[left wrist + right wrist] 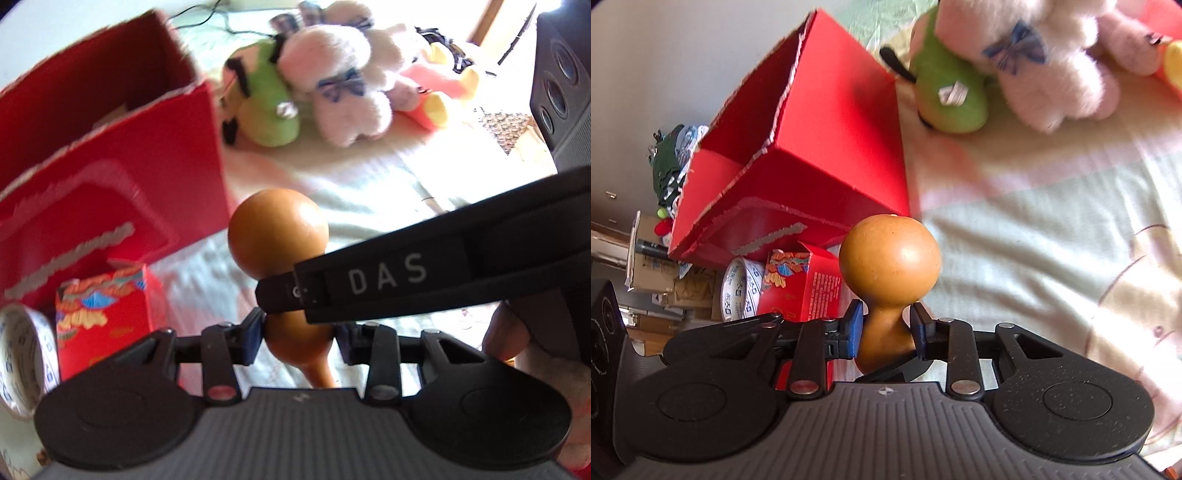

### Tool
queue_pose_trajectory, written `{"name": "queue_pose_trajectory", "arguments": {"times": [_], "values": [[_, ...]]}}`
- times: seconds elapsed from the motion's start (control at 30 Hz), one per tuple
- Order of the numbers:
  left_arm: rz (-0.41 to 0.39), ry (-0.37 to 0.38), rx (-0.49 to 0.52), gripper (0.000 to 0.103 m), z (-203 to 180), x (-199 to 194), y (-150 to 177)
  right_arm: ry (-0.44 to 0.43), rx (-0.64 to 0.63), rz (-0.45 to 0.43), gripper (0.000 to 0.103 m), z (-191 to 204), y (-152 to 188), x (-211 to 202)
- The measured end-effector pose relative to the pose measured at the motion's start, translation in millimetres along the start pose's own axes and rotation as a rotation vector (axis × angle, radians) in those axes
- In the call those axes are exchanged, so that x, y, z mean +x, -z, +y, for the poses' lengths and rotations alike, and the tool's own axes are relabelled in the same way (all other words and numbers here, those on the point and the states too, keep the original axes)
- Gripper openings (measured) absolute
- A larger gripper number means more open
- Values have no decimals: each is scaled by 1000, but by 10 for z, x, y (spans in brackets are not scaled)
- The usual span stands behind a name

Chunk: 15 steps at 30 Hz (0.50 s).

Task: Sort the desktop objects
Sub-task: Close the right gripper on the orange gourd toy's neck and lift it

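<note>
An orange-brown gourd (277,232) (890,258) hangs above the pale cloth, round end pointing away from both cameras. In the left wrist view my left gripper (299,341) is shut on its lower bulb, blue pads against both sides. One finger (369,280) of my right gripper reaches in from the right across the gourd's waist. In the right wrist view my right gripper (886,328) is shut on that narrow waist. The gourd's stem end is hidden behind the gripper bodies.
A big open red box (110,166) (831,147) stands to the left. Before it sit a small patterned red box (103,314) (801,280) and a tape roll (22,354) (738,291). Plush toys (332,92) (1034,62) lie beyond. A black speaker (561,92) stands far right.
</note>
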State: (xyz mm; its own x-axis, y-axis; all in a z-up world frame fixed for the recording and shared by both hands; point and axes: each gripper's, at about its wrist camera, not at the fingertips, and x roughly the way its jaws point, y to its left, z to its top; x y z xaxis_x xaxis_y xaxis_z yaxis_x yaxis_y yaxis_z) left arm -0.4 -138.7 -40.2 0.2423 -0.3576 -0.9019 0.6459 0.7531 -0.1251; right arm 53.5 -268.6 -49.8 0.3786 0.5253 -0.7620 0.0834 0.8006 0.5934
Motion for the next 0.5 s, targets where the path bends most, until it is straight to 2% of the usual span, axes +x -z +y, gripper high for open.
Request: {"name": "queue_pose_trajectory", "arguments": {"times": [0.27, 0.5], "values": [[-112, 46, 97, 39, -196, -340, -318, 44, -48, -135, 30, 230, -146, -359], [-229, 49, 107, 39, -1, -781, -684, 51, -185, -235, 30, 692, -435, -563]]}}
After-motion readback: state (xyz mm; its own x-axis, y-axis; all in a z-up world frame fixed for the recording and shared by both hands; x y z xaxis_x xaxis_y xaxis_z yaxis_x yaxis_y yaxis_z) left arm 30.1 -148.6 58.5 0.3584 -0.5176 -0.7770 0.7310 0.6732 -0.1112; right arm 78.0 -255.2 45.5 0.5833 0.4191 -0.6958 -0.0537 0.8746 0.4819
